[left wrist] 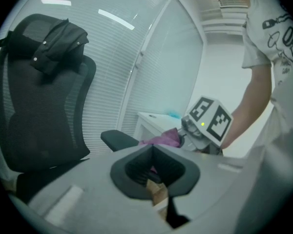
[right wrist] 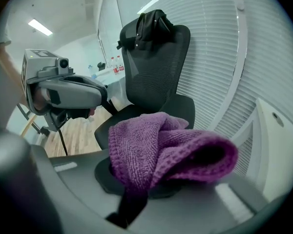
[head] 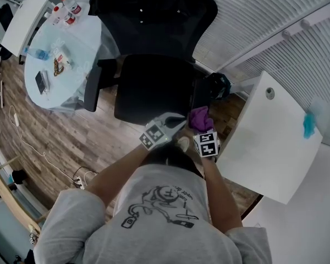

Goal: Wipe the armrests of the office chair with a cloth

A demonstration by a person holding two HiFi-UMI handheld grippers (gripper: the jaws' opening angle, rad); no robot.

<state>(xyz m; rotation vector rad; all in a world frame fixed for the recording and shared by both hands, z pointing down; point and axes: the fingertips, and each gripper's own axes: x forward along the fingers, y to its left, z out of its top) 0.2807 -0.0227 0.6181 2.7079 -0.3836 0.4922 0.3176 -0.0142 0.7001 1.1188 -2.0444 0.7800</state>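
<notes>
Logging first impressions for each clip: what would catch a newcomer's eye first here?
The bunched purple waffle-weave cloth, clamped in the right gripper, stands out most, filling the right gripper view. Beyond it stands the black mesh office chair, a dark garment draped over its headrest.

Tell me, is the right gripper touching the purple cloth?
Touching. The right gripper view shows the purple cloth pinched in the right gripper.

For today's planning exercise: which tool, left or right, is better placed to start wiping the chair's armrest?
Right, likely. The right tool holds the purple cloth near an armrest; the left tool is shut, empty.
</notes>
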